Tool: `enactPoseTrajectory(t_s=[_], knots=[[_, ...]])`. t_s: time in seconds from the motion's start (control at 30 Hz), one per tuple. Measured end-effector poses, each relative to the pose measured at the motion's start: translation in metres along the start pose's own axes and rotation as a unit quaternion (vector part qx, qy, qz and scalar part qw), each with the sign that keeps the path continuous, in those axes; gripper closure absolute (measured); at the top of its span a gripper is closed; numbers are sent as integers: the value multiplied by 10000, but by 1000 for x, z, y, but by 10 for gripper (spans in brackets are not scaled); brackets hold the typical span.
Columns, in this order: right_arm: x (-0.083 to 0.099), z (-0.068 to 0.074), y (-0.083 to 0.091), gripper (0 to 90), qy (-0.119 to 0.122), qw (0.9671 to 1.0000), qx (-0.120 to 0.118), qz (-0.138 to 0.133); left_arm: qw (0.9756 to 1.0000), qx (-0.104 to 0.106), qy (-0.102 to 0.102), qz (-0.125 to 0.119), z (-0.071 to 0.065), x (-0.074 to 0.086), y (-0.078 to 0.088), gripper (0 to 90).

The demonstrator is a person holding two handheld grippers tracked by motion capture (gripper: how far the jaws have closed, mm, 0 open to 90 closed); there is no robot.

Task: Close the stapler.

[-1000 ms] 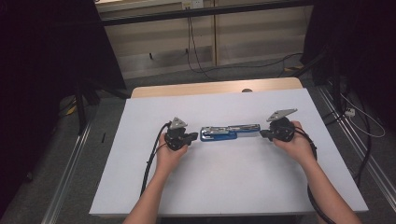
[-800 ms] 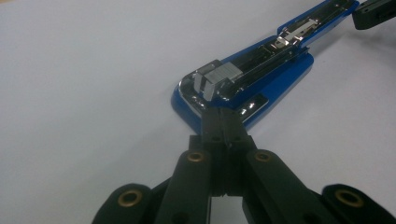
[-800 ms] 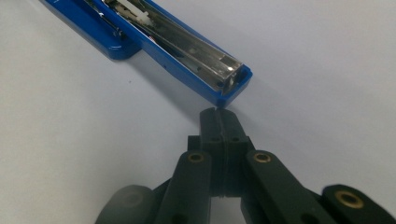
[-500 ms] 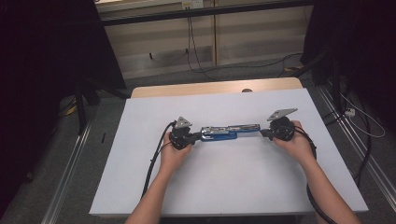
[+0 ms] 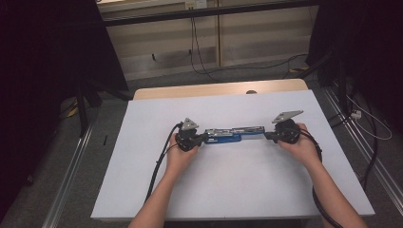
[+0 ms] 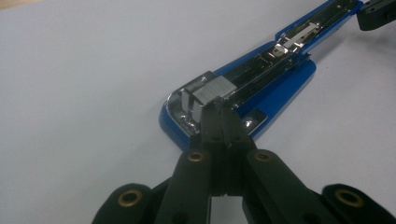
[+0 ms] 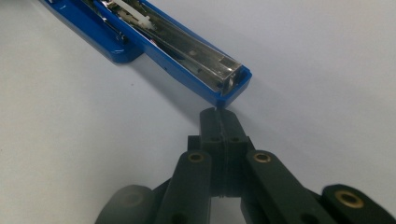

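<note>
Left gripper [image 5: 202,138], jaws closed and empty, has edged in since a second ago and now presses its tip on the staple end of the opened stapler [image 5: 233,134] mid-table [image 5: 237,190]. Right gripper [image 5: 268,136], closed, braces the far end unmoved; reloading looks underway

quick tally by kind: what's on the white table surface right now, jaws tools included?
Stapler, blue, folded out flat: 1
Grippers, black, jaws shut, left gripper and right gripper: 2
Total: 3
</note>
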State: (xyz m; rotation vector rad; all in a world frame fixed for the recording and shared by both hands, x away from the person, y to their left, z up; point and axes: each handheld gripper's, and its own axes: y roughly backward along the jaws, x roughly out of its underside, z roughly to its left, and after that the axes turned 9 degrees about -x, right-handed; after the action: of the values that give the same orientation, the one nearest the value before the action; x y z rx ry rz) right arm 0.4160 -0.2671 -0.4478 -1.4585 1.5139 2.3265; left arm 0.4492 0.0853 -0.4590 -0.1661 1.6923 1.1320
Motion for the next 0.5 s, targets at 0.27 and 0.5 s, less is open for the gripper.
enactPoseTrajectory(t_s=[0.27, 0.5], knots=[[-1, 1, 2, 900, -29, 10000, -2, -93, 10000, 0, -4, -1, 0, 0, 0, 900], [-5, 4, 3, 900, 37, 9996, -46, -294, 10000, -61, -61, 15, -1, 0, 0, 900]])
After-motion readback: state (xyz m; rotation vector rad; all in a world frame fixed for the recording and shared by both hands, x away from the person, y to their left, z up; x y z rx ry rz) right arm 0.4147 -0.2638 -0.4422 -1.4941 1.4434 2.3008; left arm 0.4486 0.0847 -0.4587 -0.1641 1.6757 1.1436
